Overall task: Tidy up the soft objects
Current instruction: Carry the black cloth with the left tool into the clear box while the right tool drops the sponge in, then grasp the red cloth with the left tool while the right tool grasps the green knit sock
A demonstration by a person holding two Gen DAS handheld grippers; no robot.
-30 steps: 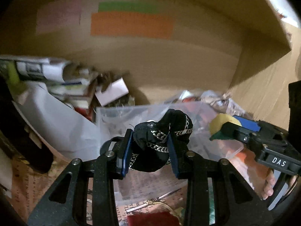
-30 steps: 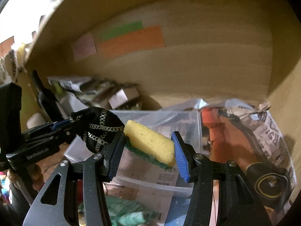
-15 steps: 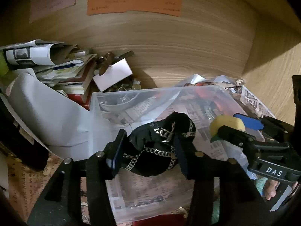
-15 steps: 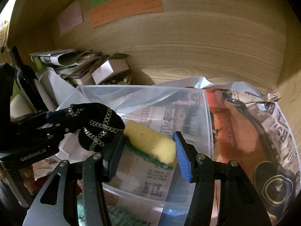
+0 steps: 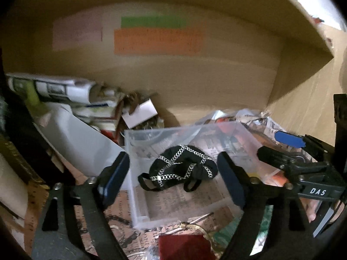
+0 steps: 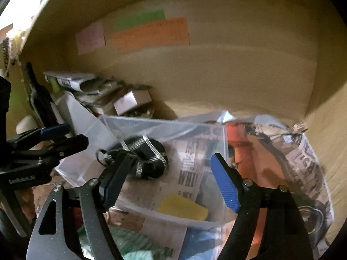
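Note:
A black soft pouch with silver chains (image 5: 180,169) lies inside the clear plastic bin (image 5: 138,199); it also shows in the right wrist view (image 6: 147,158). A yellow sponge (image 6: 182,210) lies in the bin (image 6: 156,123) near its front wall. My left gripper (image 5: 173,179) is open and empty, just in front of the pouch. My right gripper (image 6: 169,184) is open and empty above the sponge. The right gripper also shows at the right of the left wrist view (image 5: 282,149), and the left gripper at the left of the right wrist view (image 6: 63,136).
Both sit in a wooden cabinet with coloured paper notes (image 5: 156,39) on its back wall. Papers, books and a small box (image 5: 138,110) are piled at left. Crumpled newspaper with an orange object (image 6: 260,151) lies right of the bin. A red item (image 5: 184,247) and green cloth (image 6: 130,244) lie in front.
Both grippers opened and drew back. The black pouch dropped from the left gripper into the bin, and the yellow sponge dropped from the right gripper into the bin.

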